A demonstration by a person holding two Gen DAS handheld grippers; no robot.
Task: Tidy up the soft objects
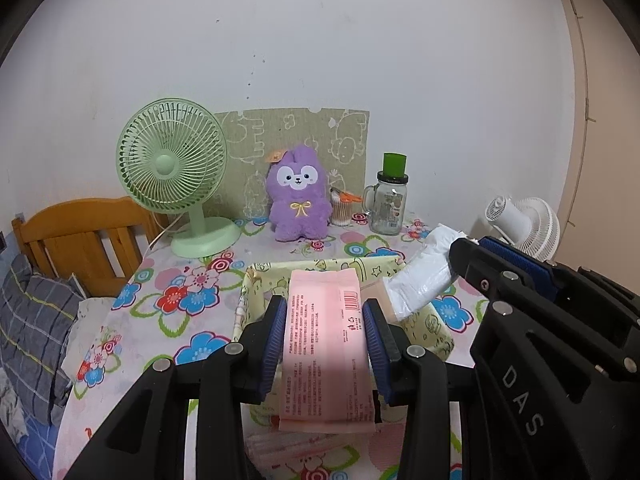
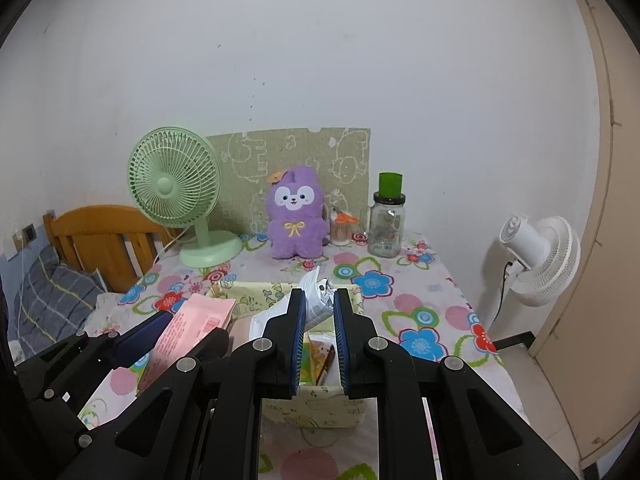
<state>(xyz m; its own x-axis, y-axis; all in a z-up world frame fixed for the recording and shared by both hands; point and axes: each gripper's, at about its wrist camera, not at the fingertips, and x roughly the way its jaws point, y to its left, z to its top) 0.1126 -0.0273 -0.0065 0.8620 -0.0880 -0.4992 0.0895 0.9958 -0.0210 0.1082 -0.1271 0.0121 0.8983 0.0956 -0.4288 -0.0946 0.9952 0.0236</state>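
Observation:
My left gripper (image 1: 325, 320) is shut on a pink tissue pack (image 1: 326, 344) and holds it over the near-left part of a yellow fabric basket (image 1: 428, 326). The pack also shows in the right wrist view (image 2: 188, 332). My right gripper (image 2: 319, 312) is shut on a white plastic-wrapped pack (image 2: 316, 300) above the same basket (image 2: 316, 412); from the left wrist view that pack (image 1: 424, 276) hangs over the basket's right side. A purple plush bunny (image 1: 298, 196) sits upright at the back of the table.
A green desk fan (image 1: 172, 172) stands at back left, a glass jar with green lid (image 1: 390, 200) and a cotton-swab cup (image 1: 342, 210) at back right. A white floor fan (image 2: 536, 260) stands right of the table, a wooden bed frame (image 1: 80, 236) left.

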